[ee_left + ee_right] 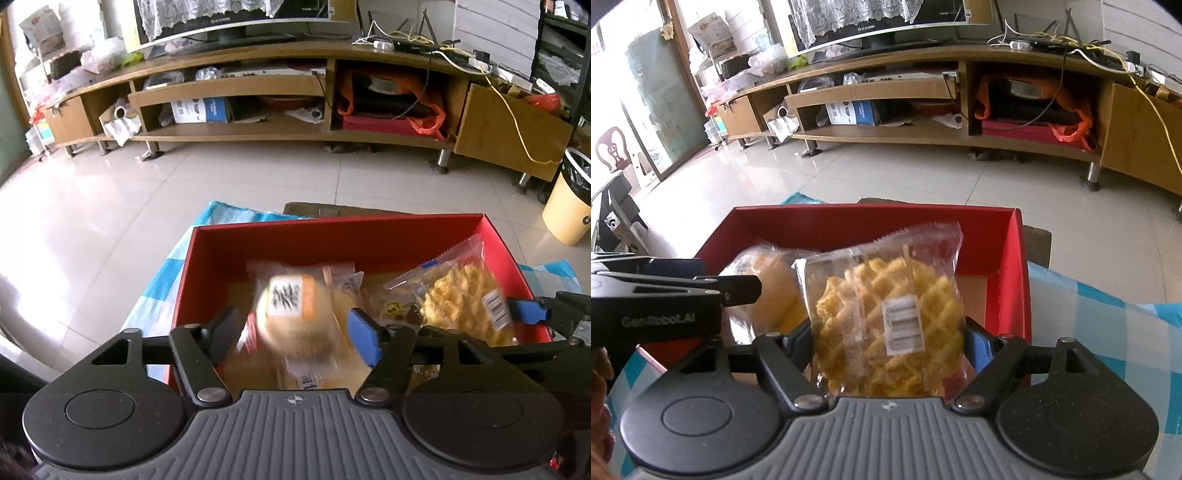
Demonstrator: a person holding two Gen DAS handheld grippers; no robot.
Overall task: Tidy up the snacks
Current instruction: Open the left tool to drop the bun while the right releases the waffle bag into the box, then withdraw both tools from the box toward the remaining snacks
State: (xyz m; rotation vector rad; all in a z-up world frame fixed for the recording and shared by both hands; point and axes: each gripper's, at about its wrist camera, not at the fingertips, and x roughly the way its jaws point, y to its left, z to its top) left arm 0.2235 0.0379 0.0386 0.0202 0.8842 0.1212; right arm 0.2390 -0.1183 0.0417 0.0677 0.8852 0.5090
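Note:
A red box [332, 236] sits on a blue checked cloth, and it also shows in the right wrist view [1012, 280]. My left gripper [295, 332] is open above the box; a blurred orange wrapped bun [291, 317] lies between its fingers, apart from the pads. My right gripper [886, 343] is shut on a clear bag of yellow waffle snacks [886, 314], held upright over the box. That bag [461, 299] shows at the right in the left wrist view. The left gripper's fingers [738, 288] reach in from the left in the right wrist view.
The blue checked cloth [1108, 332] covers the table. A long wooden TV stand [295, 122] with cluttered shelves crosses the far tiled floor. A yellow bin [569, 206] stands at the right. Other wrapped snacks [351, 284] lie in the box.

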